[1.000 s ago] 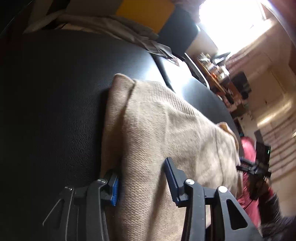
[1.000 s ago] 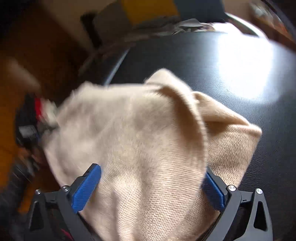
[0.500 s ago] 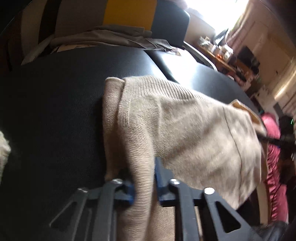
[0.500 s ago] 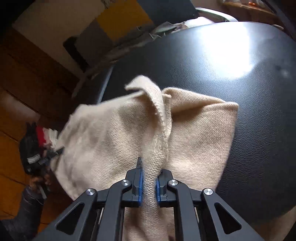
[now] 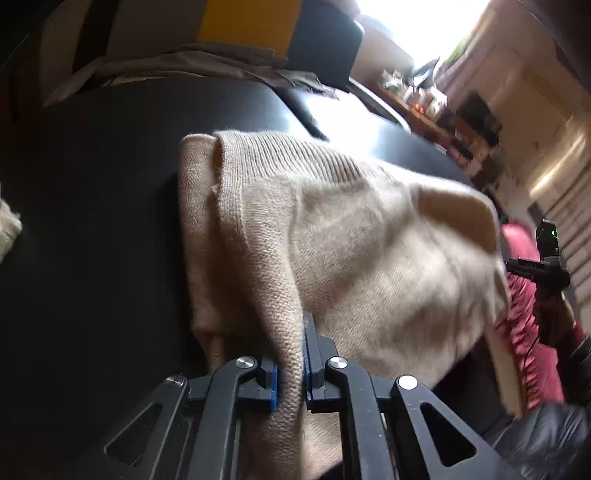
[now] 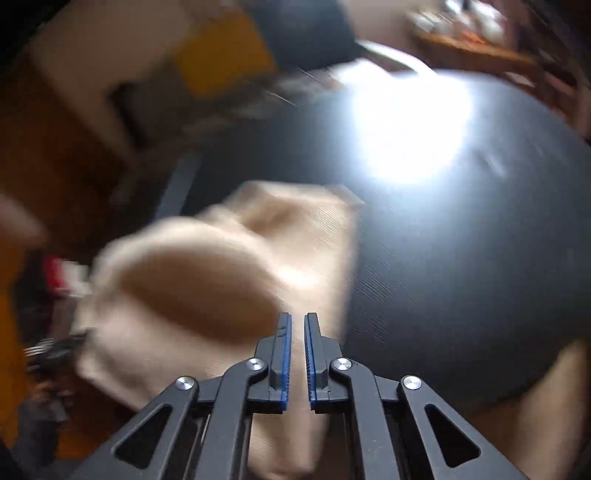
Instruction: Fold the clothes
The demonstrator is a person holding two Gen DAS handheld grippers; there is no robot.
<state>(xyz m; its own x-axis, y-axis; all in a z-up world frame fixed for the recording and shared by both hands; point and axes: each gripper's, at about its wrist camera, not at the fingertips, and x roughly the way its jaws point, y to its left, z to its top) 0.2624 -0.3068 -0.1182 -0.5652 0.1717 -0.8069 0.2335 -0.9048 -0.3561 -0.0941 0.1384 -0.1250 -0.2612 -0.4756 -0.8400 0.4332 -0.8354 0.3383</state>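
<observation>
Two grippers, left (image 5: 290,365) and right (image 6: 297,360), have just closed: left fingers pinch the beige knitted sweater (image 5: 332,243) on the black surface (image 5: 92,221); right fingers shut, apparently empty, sweater beneath.

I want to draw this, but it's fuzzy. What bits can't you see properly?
1. Right wrist view: motion blur hides whether the right gripper really pinches the beige knit.
2. Left wrist view: the beige knit's near end is cut off by the bottom edge.
3. Left wrist view: things on the far shelf are too small and washed out by glare from the window.
</observation>
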